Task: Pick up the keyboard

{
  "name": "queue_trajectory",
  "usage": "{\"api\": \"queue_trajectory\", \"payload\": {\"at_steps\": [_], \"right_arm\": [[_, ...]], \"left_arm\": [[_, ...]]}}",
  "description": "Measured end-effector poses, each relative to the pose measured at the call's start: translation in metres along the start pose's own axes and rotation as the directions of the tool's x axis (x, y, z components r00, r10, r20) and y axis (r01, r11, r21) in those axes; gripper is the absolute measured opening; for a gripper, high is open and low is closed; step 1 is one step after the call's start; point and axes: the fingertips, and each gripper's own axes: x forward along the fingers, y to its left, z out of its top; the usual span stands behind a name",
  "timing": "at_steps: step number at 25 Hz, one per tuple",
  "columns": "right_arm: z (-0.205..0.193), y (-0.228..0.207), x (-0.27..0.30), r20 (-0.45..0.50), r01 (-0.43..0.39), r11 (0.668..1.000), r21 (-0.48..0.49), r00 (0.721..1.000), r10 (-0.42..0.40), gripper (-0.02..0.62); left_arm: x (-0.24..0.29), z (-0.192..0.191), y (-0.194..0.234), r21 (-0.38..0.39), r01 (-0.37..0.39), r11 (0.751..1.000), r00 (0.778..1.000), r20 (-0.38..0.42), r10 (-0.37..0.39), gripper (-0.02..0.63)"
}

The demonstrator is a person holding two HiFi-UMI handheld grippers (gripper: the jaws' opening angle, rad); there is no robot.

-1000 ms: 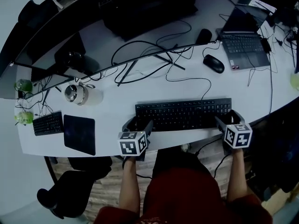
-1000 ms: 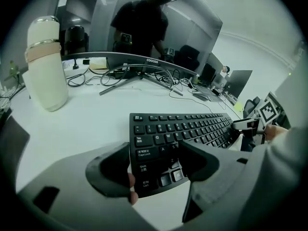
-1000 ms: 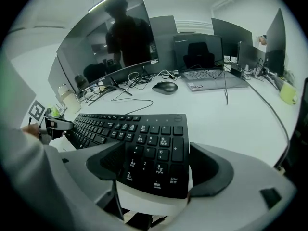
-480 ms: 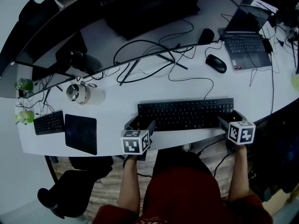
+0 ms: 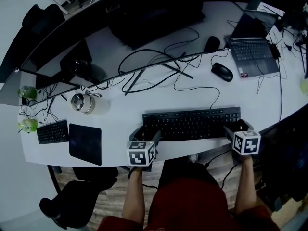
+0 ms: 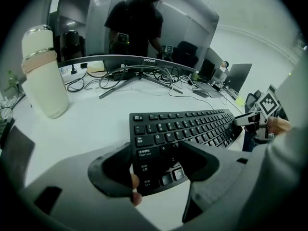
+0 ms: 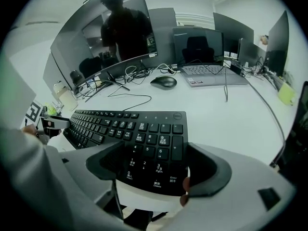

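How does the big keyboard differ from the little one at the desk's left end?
The big keyboard is far longer than the little keyboard. The big one has the left gripper and right gripper at its ends; the little one lies untouched beside a dark pad. Both are black.

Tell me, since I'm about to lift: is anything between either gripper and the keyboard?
Nothing visible. The left gripper and right gripper have their jaws apart around the two ends of the black rectangular keyboard. Its thin black cable trails back across the white desk, away from both.
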Motion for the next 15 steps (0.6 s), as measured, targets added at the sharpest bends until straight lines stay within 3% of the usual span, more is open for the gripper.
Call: {"api": "queue_trajectory", "payload": {"at_steps": [6,15], "right_arm": [[0.002,0.001,-0.004,0.045,-0.002,1.000,0.021,0.999,0.001,0.387],[0.026,0.005,-0.028,0.207,-0.017,1.000,0.014,0.978,0.013,0.376]], "left_arm": [[-0.007,0.005,0.000,0.024,-0.028,0.999,0.999,0.019,0.028,0.301],[-0.034,0.017,-0.004,0.032,-0.066,0.997,0.992,0.114,0.062,0.301]]}}
